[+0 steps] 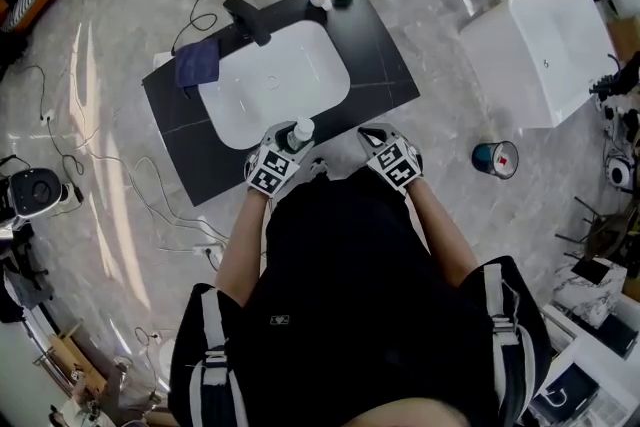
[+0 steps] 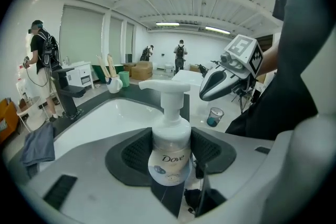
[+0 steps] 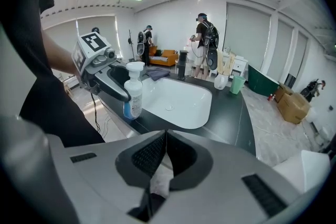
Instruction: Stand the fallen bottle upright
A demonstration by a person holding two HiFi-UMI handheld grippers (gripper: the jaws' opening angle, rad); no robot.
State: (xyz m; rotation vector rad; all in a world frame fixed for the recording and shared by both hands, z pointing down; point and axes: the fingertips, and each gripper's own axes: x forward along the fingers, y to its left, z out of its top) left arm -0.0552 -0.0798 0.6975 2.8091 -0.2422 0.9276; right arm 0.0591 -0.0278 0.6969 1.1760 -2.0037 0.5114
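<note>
Gripping the bottle (image 2: 169,161) upright between its pads, the left hand-held gripper (image 2: 170,148) holds it at the near edge of the surface (image 1: 388,57), beside the sink (image 1: 275,80). Righting looks done and release remains. The right hand-held gripper (image 3: 164,157) is closed and empty.

Person's in an all-black short-sleeved top (image 1: 340,265), with white-edged black straps (image 1: 212,355) running down either side. Left tongs (image 2: 170,155) and right tongs (image 3: 164,157) are pale grey shells with black dimpled pads (image 2: 137,152), each carrying a cube (image 1: 270,171) of black-and-white square markers.
</note>
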